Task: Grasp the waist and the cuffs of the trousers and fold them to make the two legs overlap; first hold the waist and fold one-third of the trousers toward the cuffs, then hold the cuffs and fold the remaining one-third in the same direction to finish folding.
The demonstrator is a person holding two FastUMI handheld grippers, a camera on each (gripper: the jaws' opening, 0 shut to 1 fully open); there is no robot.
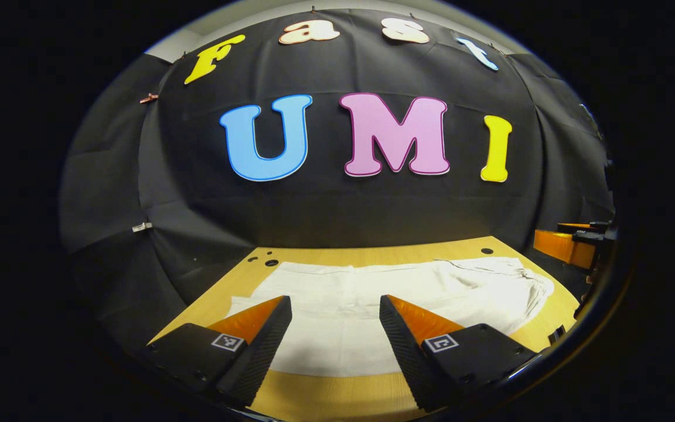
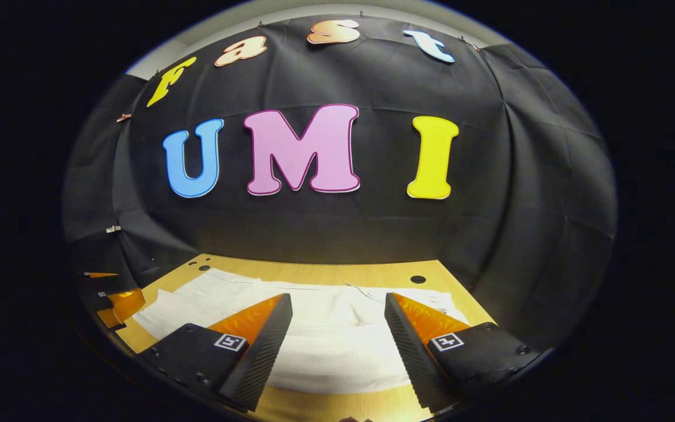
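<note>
Left gripper view has the white trousers (image 1: 372, 293) spread flat on the wooden bench (image 1: 337, 395), running left to right across it, with the bunched, creased end lying toward the right. Whether that end is the waist or the cuffs is hard to tell for sure, though the gathered cloth suggests the waist. Both legs seem to lie one over the other already as a single band, but the cloth is too plain to be sure of that. No third has been turned over yet, so by my reading both folds in thirds are left to do.

The left tongs (image 1: 336, 319) stand wide open with nothing between the fingers, hovering above the near edge of the trousers toward their left part. The cloth lies just beyond and below the fingertips, not touched.

Right gripper view shows the right tongs (image 2: 337, 319) also spread wide and empty, above the near edge of the trousers (image 2: 326, 346), which stretch across the bench (image 2: 314, 272) ahead of them. At the far left of this view the other tongs sit near the trousers' left end.
</note>
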